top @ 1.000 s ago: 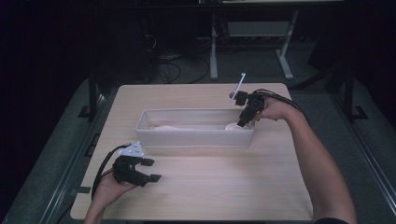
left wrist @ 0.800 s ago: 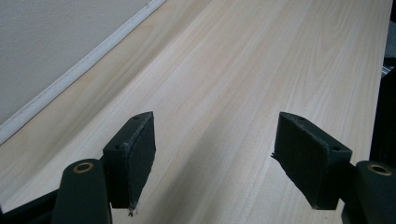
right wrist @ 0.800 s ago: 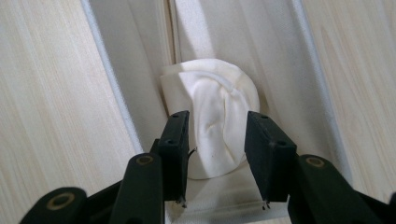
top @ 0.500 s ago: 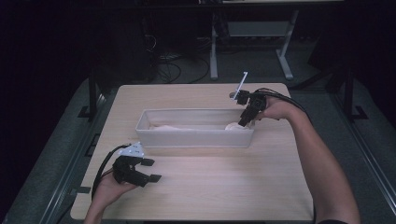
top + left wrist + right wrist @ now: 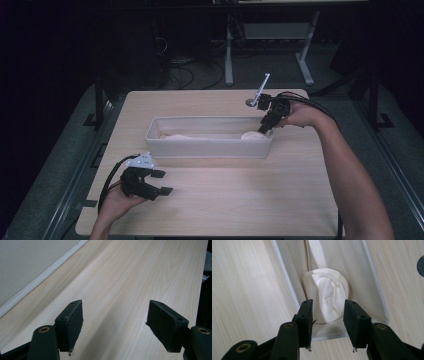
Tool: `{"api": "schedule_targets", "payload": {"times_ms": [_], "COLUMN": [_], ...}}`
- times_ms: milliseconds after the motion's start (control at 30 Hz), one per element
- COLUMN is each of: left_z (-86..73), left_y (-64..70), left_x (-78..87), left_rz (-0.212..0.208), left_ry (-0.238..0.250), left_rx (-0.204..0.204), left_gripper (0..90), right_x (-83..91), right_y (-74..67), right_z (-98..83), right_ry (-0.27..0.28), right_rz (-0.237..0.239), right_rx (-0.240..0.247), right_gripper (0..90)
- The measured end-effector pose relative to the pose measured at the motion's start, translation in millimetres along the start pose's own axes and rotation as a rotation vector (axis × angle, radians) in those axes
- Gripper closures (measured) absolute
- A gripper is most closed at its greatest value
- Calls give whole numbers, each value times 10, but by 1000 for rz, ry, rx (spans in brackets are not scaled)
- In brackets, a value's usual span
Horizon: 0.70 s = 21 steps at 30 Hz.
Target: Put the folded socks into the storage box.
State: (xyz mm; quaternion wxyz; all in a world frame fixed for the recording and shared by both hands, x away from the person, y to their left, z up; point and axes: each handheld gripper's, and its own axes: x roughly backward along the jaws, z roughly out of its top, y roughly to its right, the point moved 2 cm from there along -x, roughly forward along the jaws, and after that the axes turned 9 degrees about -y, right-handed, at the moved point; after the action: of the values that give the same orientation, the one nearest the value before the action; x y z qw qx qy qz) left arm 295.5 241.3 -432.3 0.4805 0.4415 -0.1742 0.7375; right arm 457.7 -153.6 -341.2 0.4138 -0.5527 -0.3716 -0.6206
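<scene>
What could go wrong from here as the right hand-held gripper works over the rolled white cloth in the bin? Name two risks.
1. The right hand-held gripper hangs open over the rolled white cloth, close to the bin's end wall; closing might catch that wall.
2. The cloth is loosely rolled, so a pinch may grab one fold and unroll it.
</scene>
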Motion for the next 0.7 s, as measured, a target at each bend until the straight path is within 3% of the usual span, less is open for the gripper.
{"api": "schedule_targets", "payload": {"times_ms": [700], "left_z": [6], "left_y": [-1], "left_x": [17], "left_rz": [3], "left_ry": [5], "left_rx": [-5], "left_gripper": [281], "right_x": [234], "right_y": [-110], "right_z": [-178], "right_ry": [19], "right_rz": [-24], "right_rx": [-12], "right_gripper": [580]}}
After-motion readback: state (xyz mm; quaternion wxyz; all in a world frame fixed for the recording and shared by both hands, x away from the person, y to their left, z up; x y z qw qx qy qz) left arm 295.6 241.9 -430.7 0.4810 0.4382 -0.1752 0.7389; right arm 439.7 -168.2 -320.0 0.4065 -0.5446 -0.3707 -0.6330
